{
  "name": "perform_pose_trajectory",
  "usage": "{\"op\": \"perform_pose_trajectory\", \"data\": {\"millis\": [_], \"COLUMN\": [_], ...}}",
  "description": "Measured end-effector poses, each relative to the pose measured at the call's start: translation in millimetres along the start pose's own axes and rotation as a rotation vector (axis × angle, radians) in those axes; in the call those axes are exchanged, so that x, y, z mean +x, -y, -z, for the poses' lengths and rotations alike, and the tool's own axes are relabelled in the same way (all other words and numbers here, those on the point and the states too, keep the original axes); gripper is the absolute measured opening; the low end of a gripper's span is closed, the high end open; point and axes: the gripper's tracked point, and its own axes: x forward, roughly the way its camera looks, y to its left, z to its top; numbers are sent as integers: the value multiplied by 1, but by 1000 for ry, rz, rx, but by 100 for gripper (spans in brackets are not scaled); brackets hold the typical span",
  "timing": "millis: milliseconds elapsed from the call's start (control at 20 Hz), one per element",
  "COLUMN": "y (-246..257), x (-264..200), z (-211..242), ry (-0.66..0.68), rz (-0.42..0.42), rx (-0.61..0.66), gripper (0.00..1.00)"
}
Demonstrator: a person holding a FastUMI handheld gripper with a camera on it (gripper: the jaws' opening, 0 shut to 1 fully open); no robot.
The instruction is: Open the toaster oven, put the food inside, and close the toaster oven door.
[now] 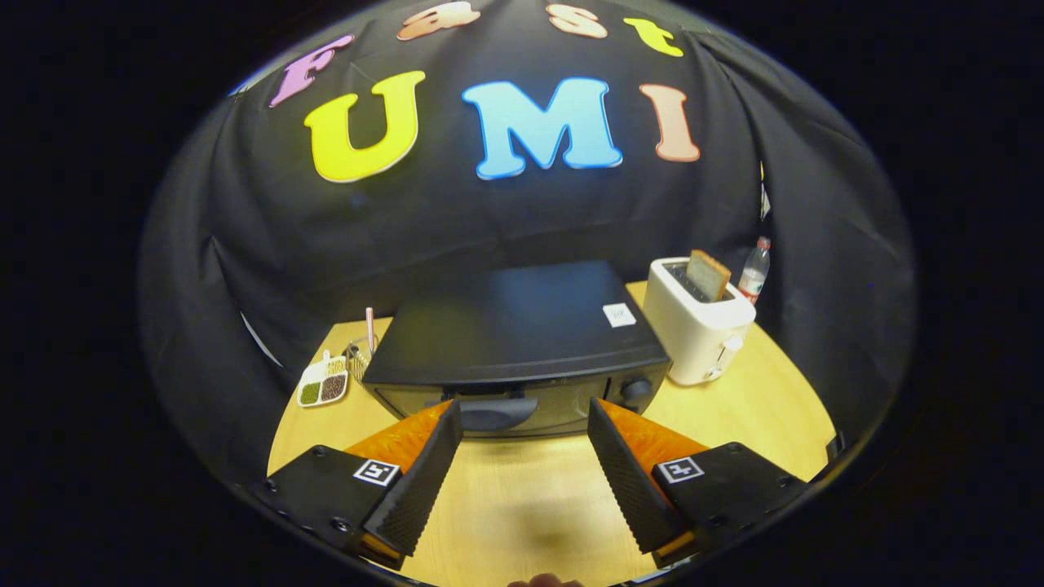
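I see the wooden table (758, 408) running wide under everything, with bare top between me and the oven and a clear strip on its right front. The black toaster oven (522, 334) sits mid-table, just beyond the fingertips, door shut, flat top with a small white sticker toward its right rear. The door handle (497, 412) faces me between the fingers, knob (636, 389) at the right of the front panel. The white toaster (697, 326) stands just beside the oven's right side with a slice of bread (707, 274) sticking up from its slot. A plastic bottle (754, 271) stands behind the toaster at the table's back edge. Left of the oven: a divided dish (323, 381) of grains near the left edge. The gripper (524, 412) is spread wide, holding nothing, fingertips close to the oven front; I can't tell whether they touch it.
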Motion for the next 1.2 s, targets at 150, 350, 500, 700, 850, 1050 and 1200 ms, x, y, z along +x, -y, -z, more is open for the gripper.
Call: {"op": "perform_pose_trajectory", "data": {"millis": [150,350,500,700,850,1050,1200], "y": [27,61,92,130,151,169,171], "x": [-36,-99,-137,-174,-176,-157,-140], "z": [-45,-113,-146,-154,-133,-102,-88], "ry": [140,366,510,597,577,499,458], "rz": [30,84,109,132,103,13,-69], "rx": [-81,-134,-130,-135,-155,-195,-201], "gripper": [99,99,98,98,98,98,98]}}
